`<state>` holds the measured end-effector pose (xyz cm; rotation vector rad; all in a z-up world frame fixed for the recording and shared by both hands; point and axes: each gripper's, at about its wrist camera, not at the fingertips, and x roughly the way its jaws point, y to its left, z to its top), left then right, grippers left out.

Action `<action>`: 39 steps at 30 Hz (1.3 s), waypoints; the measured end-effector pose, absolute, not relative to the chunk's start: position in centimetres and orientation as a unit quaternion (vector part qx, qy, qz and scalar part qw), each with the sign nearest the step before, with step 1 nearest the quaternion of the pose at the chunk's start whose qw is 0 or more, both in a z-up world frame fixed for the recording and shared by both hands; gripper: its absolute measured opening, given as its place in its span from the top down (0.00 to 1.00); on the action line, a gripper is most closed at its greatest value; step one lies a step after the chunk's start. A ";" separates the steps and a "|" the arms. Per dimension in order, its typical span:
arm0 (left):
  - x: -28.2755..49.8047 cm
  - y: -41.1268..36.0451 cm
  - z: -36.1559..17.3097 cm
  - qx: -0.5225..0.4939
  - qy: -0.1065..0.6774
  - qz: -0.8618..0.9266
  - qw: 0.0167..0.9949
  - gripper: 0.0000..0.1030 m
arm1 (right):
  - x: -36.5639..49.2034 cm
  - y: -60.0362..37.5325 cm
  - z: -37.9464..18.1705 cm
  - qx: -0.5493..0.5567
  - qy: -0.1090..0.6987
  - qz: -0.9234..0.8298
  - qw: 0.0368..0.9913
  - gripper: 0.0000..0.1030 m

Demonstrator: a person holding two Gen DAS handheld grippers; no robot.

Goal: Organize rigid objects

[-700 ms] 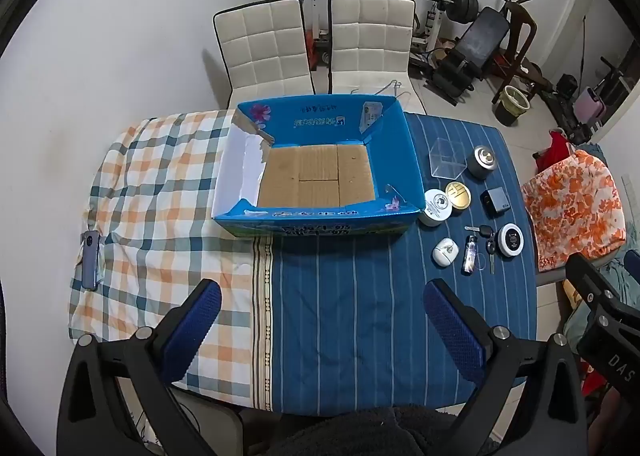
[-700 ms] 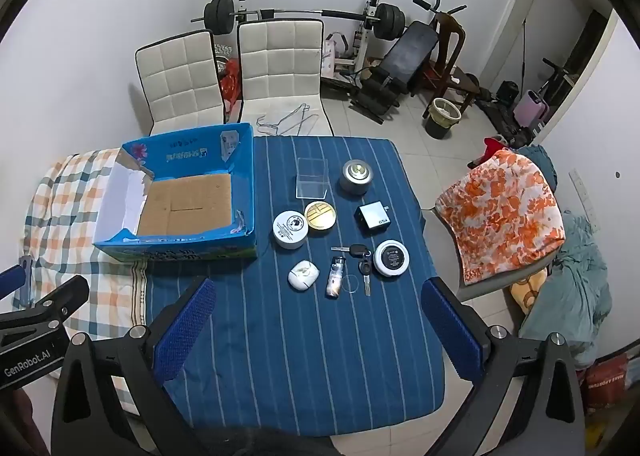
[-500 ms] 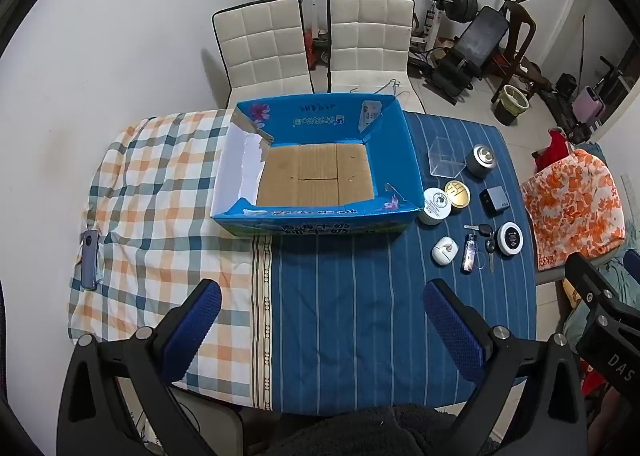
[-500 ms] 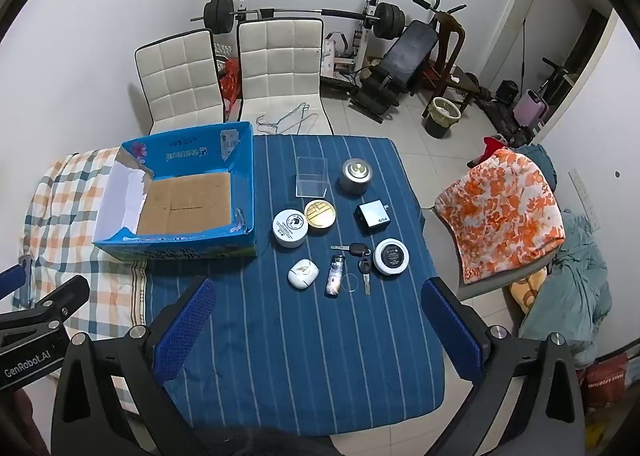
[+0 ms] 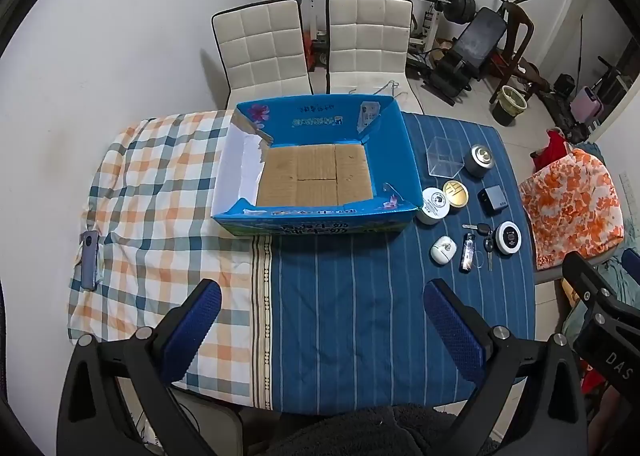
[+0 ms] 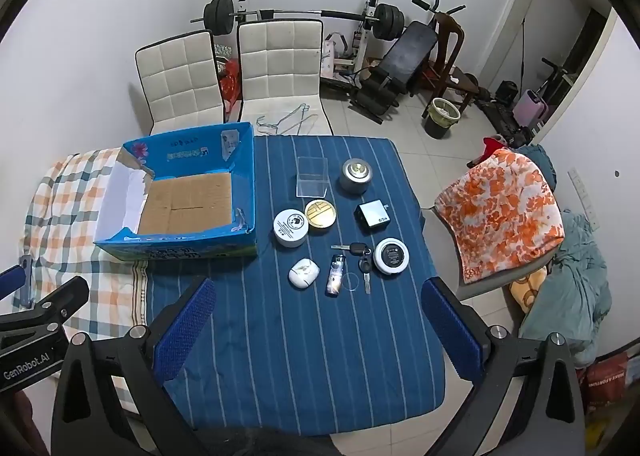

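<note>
An open blue cardboard box (image 5: 394, 160) (image 6: 244, 184) with a bare brown floor stands at the table's far middle. To its right lie small objects: a clear plastic cube (image 6: 312, 177), a silver tin (image 6: 356, 176), a white jar (image 6: 291, 228), a gold lid (image 6: 320, 213), a black adapter (image 6: 373, 213), keys (image 6: 360, 256), a lighter (image 6: 336, 276), a white earbud case (image 6: 304, 273) and a white round case (image 6: 391, 256). My left gripper (image 5: 320, 330) is open and empty high above the table's near edge. My right gripper (image 6: 318, 326) is open and empty, near the front of the objects.
The table carries a checked cloth (image 5: 152, 192) on the left and a blue striped cloth (image 6: 304, 336) on the right. A blue phone (image 5: 89, 260) lies at the left edge. Two white chairs (image 5: 320, 44) stand behind; a chair with orange cloth (image 6: 500, 212) stands right.
Both views have shifted very slightly; nothing on the table has moved and both grippers stay open.
</note>
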<state>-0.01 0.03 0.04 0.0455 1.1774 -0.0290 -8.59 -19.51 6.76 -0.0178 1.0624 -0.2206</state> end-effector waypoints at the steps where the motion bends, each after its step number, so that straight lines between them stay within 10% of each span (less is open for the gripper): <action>1: 0.0 0.0 0.1 0.021 0.555 -0.013 0.832 0.00 | -8.7 -19.2 7.0 -0.008 0.505 -0.105 0.857 0.00; 39: 0.1 0.8 1.7 0.013 0.544 -0.013 0.839 0.00 | -8.7 -18.0 7.9 -0.010 0.494 -0.108 0.863 0.00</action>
